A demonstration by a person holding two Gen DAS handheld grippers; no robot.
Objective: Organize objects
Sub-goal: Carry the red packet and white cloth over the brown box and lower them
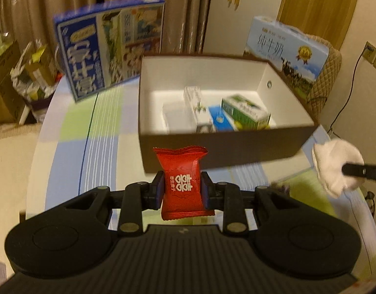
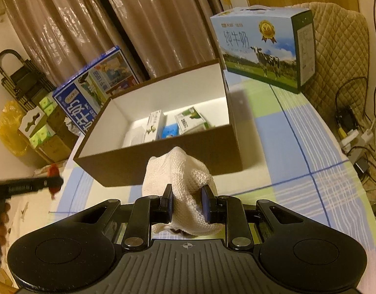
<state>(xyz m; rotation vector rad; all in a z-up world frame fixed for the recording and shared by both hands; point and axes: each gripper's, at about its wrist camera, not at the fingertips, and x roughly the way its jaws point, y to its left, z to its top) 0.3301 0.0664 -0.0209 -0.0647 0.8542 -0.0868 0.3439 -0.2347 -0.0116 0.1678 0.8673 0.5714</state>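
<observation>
My left gripper [image 1: 181,183] is shut on a red snack packet [image 1: 181,178] and holds it upright just in front of the near wall of an open brown box [image 1: 219,147] with a white inside. My right gripper [image 2: 186,196] is shut on a white knitted cloth [image 2: 178,169], also just short of the box [image 2: 168,159]. The box holds several small cartons [image 1: 244,114], white, blue and green. The cloth and the right gripper's tip show at the right of the left wrist view [image 1: 334,166]. The left gripper's tip with the red packet shows at the left of the right wrist view [image 2: 53,178].
A blue milk carton box [image 1: 109,54] stands behind the brown box on the left, and a light-blue milk box with a cow picture [image 2: 263,46] on the right. The table has a checked blue and green cloth [image 2: 298,152]. Cardboard boxes [image 1: 6,78] and cables [image 2: 359,147] lie off the table.
</observation>
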